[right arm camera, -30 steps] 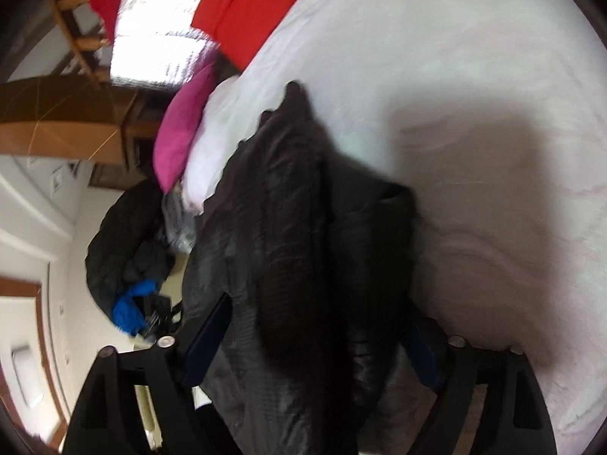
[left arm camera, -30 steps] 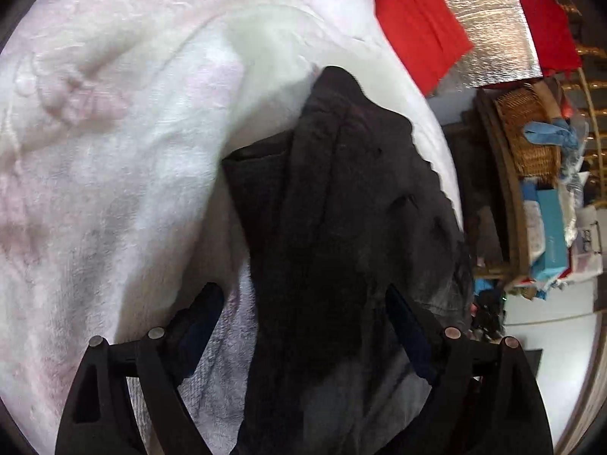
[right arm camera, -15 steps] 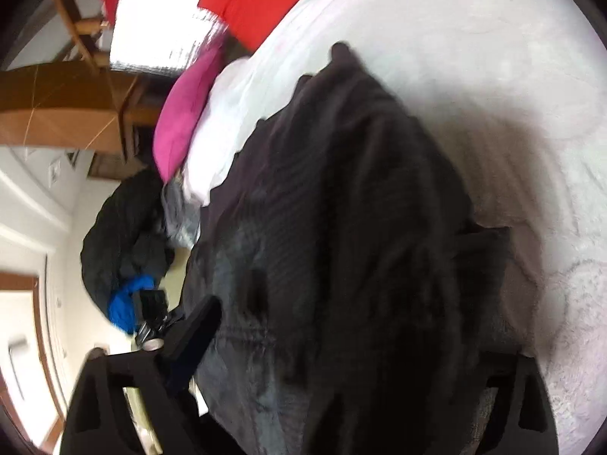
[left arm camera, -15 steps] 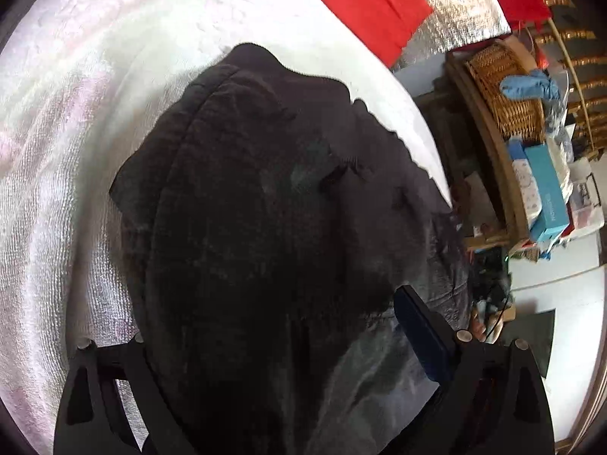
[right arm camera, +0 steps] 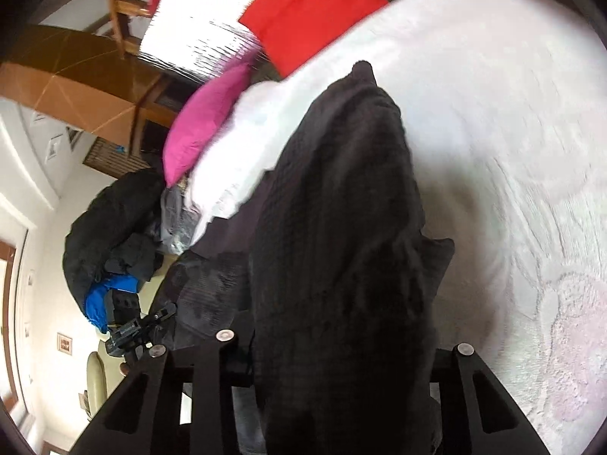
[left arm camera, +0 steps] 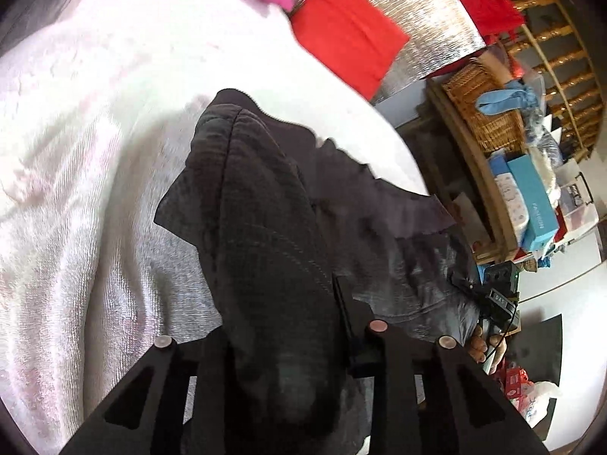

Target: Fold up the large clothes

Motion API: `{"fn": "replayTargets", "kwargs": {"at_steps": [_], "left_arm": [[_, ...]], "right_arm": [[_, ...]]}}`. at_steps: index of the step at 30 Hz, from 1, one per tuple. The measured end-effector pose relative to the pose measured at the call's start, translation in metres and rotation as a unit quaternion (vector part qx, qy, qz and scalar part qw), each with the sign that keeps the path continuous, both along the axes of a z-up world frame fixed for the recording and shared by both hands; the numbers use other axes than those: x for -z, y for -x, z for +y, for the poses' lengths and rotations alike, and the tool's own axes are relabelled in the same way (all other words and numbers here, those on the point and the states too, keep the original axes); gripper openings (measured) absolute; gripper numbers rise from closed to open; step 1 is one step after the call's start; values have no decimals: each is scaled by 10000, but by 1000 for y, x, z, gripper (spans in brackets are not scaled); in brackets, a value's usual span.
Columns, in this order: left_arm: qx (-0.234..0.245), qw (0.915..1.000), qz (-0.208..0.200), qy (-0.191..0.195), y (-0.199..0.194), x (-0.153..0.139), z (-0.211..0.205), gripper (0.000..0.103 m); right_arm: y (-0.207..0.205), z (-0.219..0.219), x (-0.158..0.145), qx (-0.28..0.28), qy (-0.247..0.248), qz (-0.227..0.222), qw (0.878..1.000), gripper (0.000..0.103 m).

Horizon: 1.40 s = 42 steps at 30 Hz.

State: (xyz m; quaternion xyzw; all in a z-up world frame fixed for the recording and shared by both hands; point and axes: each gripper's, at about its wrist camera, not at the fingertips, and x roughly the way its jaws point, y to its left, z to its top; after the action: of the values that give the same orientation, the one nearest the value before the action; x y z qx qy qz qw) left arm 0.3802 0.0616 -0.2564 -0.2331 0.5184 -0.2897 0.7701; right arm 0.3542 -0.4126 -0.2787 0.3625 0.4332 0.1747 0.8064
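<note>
A large dark grey garment [left arm camera: 265, 204] lies bunched on the white bedspread [left arm camera: 95, 159]. Its near end rises into my left gripper [left arm camera: 284, 337], whose jaws are closing with a thick fold of cloth pinched between them; the left finger is hidden behind the fabric. In the right wrist view the same garment [right arm camera: 349, 197] fills my right gripper [right arm camera: 337, 345], whose jaws are also closing on a bunched fold that covers the right finger. Each view shows the other gripper small at the garment's far side: the right one [left arm camera: 499, 299] and the left one [right arm camera: 129, 331].
Red cushions [left arm camera: 345, 26] and a pink pillow [right arm camera: 205, 121] lie at the head of the bed. A wooden shelf with a wicker basket [left arm camera: 481, 110] and boxes stands beside the bed. A dark heap of clothes with blue fabric [right arm camera: 110, 235] sits past the other bed edge.
Both grippers' jaws went from wide open around the garment to pinched on its folds. Both hands have risen and pulled the cloth up off the bedspread.
</note>
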Motion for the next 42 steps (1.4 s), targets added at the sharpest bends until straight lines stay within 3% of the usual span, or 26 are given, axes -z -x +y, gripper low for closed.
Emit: {"fn": "replayTargets", "kwargs": {"at_steps": [4, 7, 10, 12, 14, 16, 17, 20, 25, 30, 33, 35, 36, 39, 42], "left_arm": [[1, 9991, -370, 220, 11, -24, 4, 27], [-94, 9977, -655, 162, 16, -33, 9, 26], [-335, 9991, -211, -156, 7, -11, 17, 28], [-496, 9962, 253, -662, -1, 14, 24, 39], [-580, 9919, 712, -877, -7, 35, 28, 50], [-628, 9886, 924, -1014, -9, 47, 30, 66], [-654, 9870, 981, -1091, -10, 49, 30, 73], [-782, 9867, 1012, -999, -8, 44, 30, 73], [-1103, 9864, 358, -1167, 22, 7, 36, 73], [-1735, 9652, -858, -1759, 71, -45, 55, 74], [-1747, 9566, -1483, -1799, 95, -64, 45, 80], [-1679, 9530, -1691, -1873, 106, -64, 26, 82], [-1605, 9527, -1722, -1924, 113, -61, 20, 82], [-1359, 9563, -1426, -2161, 114, -43, 5, 82], [-1282, 9471, -927, -2793, 103, -11, -6, 82]], "right_arm": [[6, 6, -28, -41, -30, -552, 9985, 40], [7, 12, -31, -94, 146, -659, 9977, 39], [4, 0, -10, 138, 100, -243, 9996, 39], [4, -17, 13, 381, 61, 198, 9991, 39], [4, -31, 40, 544, -42, 699, 9961, 41], [4, -38, 57, 624, -290, 941, 9932, 58], [5, -40, 63, 669, -343, 974, 9924, 58], [10, -37, 56, 670, -241, 955, 9929, 67], [36, -33, 25, 952, 473, 761, 9914, 71], [92, -31, -20, 1622, 1272, -54, 9785, 72], [124, -12, -39, 1664, 1544, -701, 9714, 71], [140, 6, -44, 1487, 1641, -960, 9704, 68], [144, 15, -43, 1376, 1693, -1021, 9705, 62], [141, 28, -30, 1178, 1876, -781, 9720, 61], [129, 22, 0, 1204, 1868, -94, 9749, 60]]}}
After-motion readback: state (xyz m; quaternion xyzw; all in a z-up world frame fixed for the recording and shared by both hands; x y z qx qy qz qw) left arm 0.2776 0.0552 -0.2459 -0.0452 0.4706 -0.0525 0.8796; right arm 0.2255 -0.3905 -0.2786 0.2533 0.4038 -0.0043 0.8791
